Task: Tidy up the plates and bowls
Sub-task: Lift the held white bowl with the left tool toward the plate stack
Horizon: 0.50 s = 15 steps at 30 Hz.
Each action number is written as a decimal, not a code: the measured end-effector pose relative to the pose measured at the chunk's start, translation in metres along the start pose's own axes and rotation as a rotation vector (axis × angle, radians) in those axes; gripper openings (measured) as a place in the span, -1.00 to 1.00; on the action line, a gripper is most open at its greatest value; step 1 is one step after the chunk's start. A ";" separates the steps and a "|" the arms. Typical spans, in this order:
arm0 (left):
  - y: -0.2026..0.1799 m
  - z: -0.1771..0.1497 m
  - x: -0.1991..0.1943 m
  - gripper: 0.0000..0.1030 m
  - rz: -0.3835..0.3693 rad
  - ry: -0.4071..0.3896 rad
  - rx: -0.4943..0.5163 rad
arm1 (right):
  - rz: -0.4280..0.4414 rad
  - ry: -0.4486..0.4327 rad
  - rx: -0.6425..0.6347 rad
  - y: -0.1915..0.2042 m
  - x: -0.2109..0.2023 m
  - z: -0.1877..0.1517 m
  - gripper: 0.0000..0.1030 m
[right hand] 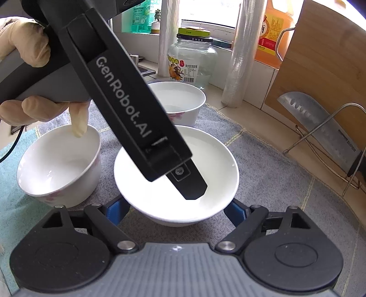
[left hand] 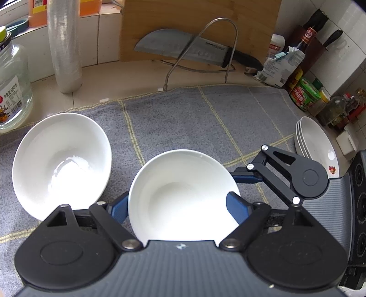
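In the left wrist view a white bowl [left hand: 183, 196] sits between the blue pads [left hand: 236, 206] of my left gripper [left hand: 180, 205], which closes on its sides. A second white bowl [left hand: 61, 162] stands to its left on the grey cloth [left hand: 183, 118]. My right gripper shows at the right edge of that view [left hand: 286, 171]. In the right wrist view my right gripper [right hand: 176, 210] is open around the base of a white bowl [right hand: 205, 155], with the left gripper's finger [right hand: 189, 182] reaching into it. Two deeper flowered bowls [right hand: 57, 164] [right hand: 183, 98] stand beyond.
A stack of white plates [left hand: 315, 146] lies at the right. A cleaver [left hand: 183, 48] rests on a wire rack against a wooden cutting board [left hand: 199, 20]. A glass jar [left hand: 11, 86], a film roll [left hand: 66, 52] and sauce bottles [left hand: 306, 61] line the counter's back.
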<state>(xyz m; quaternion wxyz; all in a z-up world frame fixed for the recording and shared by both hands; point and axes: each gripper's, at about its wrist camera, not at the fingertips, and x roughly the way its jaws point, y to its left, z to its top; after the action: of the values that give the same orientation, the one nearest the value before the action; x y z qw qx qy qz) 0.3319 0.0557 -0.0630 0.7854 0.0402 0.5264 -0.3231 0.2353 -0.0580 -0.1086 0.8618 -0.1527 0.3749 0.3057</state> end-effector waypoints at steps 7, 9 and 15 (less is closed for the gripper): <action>-0.001 0.000 -0.001 0.67 -0.001 -0.007 0.008 | -0.024 0.005 0.008 0.004 0.000 0.001 0.77; -0.003 0.000 -0.001 0.67 -0.001 -0.009 0.015 | -0.029 0.007 0.012 0.004 -0.001 0.001 0.77; -0.007 0.002 -0.006 0.67 -0.004 -0.022 0.034 | -0.041 -0.002 0.021 0.004 -0.010 0.002 0.77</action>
<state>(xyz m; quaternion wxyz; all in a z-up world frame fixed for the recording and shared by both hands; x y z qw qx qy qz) 0.3285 0.0521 -0.0549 0.7898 0.0490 0.5123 -0.3338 0.2286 -0.0575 -0.1002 0.8698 -0.1511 0.3741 0.2840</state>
